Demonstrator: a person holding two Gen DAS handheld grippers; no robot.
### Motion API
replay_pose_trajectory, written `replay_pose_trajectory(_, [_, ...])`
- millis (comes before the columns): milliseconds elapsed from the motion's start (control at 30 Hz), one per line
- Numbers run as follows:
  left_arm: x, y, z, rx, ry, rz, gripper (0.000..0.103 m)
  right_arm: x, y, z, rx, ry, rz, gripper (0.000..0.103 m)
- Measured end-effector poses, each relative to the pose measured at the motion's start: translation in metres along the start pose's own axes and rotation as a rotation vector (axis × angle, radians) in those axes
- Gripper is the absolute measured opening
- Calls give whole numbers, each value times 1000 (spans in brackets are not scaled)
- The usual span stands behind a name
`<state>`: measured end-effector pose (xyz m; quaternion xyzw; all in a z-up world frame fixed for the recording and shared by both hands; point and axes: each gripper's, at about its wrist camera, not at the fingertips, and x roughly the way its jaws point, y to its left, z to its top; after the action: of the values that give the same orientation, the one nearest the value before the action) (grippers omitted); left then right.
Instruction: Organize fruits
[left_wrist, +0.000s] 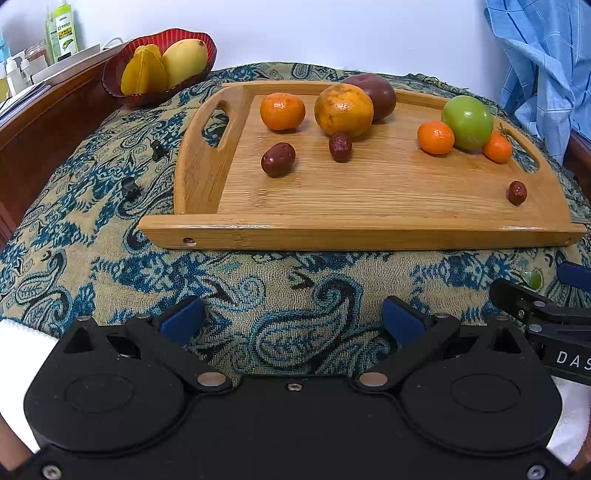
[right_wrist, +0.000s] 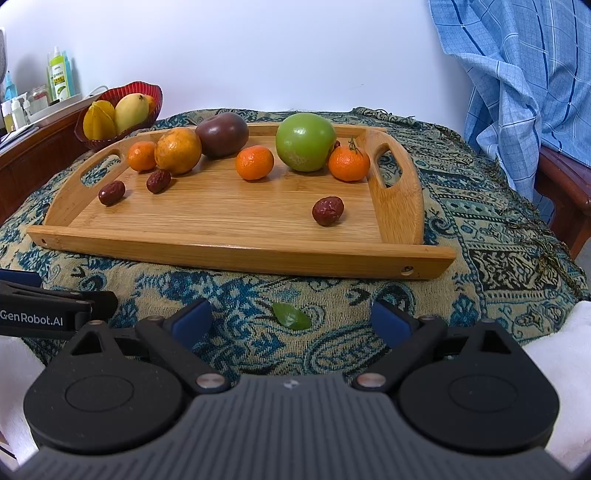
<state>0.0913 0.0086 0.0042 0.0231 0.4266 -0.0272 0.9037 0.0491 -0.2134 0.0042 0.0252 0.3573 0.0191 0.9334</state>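
A bamboo tray (left_wrist: 369, 206) (right_wrist: 221, 221) lies on the patterned cloth. On it are a big orange (left_wrist: 343, 109) (right_wrist: 178, 150), a dark purple fruit (left_wrist: 373, 92) (right_wrist: 221, 133), a green apple (left_wrist: 467, 122) (right_wrist: 305, 141), three small mandarins (left_wrist: 282, 111) (left_wrist: 436, 137) (left_wrist: 497, 147) and three red dates (left_wrist: 277, 159) (left_wrist: 340, 146) (left_wrist: 517, 192). A red bowl (left_wrist: 110, 79) (right_wrist: 157, 96) at the back left holds a starfruit (left_wrist: 142, 72) and a mango (left_wrist: 184, 61). My left gripper (left_wrist: 293, 321) and right gripper (right_wrist: 290, 319) are open and empty, in front of the tray.
A green leaf (right_wrist: 291, 316) lies on the cloth between my right fingers. Two black clips (left_wrist: 131, 186) lie left of the tray. Bottles (left_wrist: 61, 29) stand on a wooden shelf at the far left. A blue checked cloth (right_wrist: 517, 92) hangs at the right.
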Motion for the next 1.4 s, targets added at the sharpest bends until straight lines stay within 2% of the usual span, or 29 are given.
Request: replay_pose_trajectory(1400, [1, 0, 0, -3, 1, 6, 103, 1, 1, -1, -7, 5, 0, 100])
